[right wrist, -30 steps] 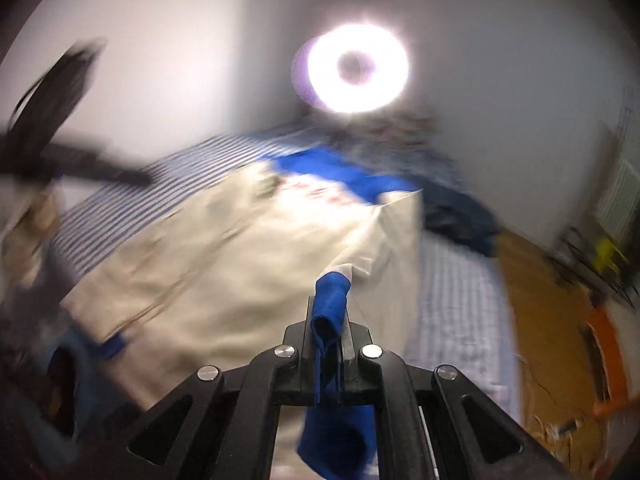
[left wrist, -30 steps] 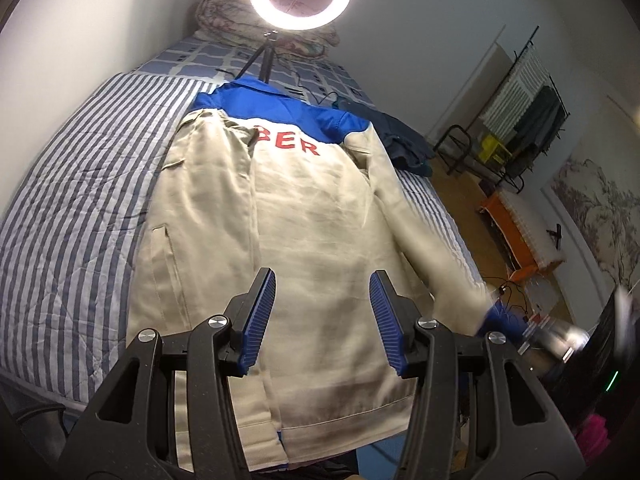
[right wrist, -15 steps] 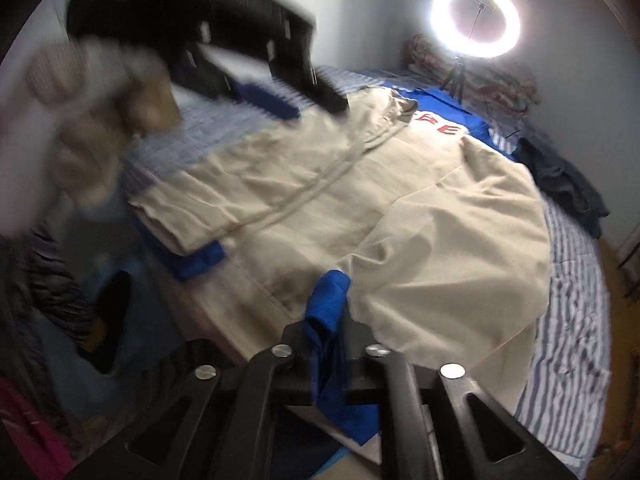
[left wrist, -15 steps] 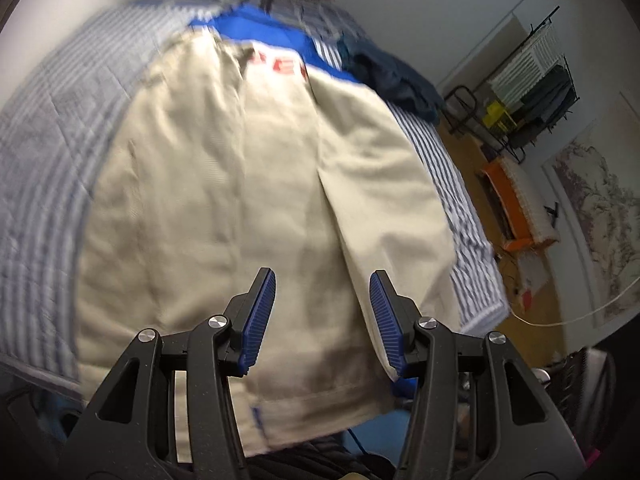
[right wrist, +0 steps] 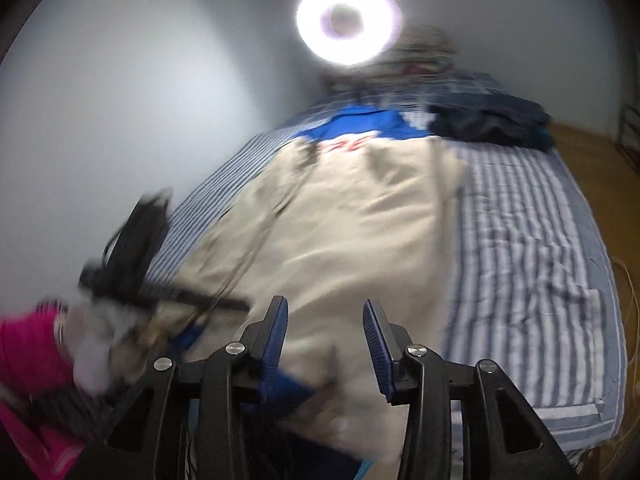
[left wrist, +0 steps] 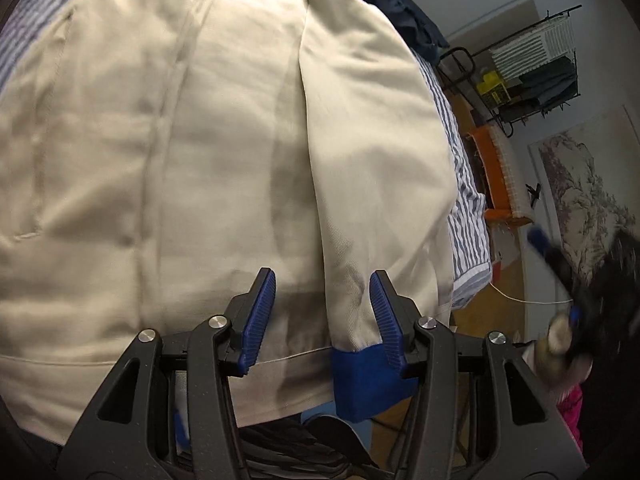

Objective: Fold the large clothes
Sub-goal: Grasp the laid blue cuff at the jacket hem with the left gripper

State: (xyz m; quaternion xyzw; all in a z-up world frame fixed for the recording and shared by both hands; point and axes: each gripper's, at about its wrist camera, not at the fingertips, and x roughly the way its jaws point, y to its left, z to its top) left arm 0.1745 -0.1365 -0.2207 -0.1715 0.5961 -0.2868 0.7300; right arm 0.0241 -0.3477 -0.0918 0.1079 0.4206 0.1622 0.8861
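Note:
A large beige jacket (left wrist: pixel 224 168) with a blue yoke and red letters lies back-up on the striped bed. Its right sleeve (left wrist: pixel 372 152) is folded straight down over the body, and the blue cuff (left wrist: pixel 362 380) hangs at the hem. My left gripper (left wrist: pixel 322 316) is open, just above the hem beside the cuff. My right gripper (right wrist: pixel 325 344) is open and empty over the jacket (right wrist: pixel 352 232) near its lower end, in a blurred view. The left gripper shows there as a dark blur (right wrist: pixel 136 248).
The bed (right wrist: pixel 532 248) has a blue-and-white striped cover. A dark blue garment (right wrist: pixel 488 124) lies near the head. A ring light (right wrist: pixel 348 22) stands at the head. A drying rack (left wrist: pixel 536 68) and an orange stool (left wrist: pixel 496 176) stand on the wooden floor at right.
My right gripper has let go of the blue cuff and opened. The sleeve now lies folded over the jacket's back. My left gripper has moved lower, close over the hem.

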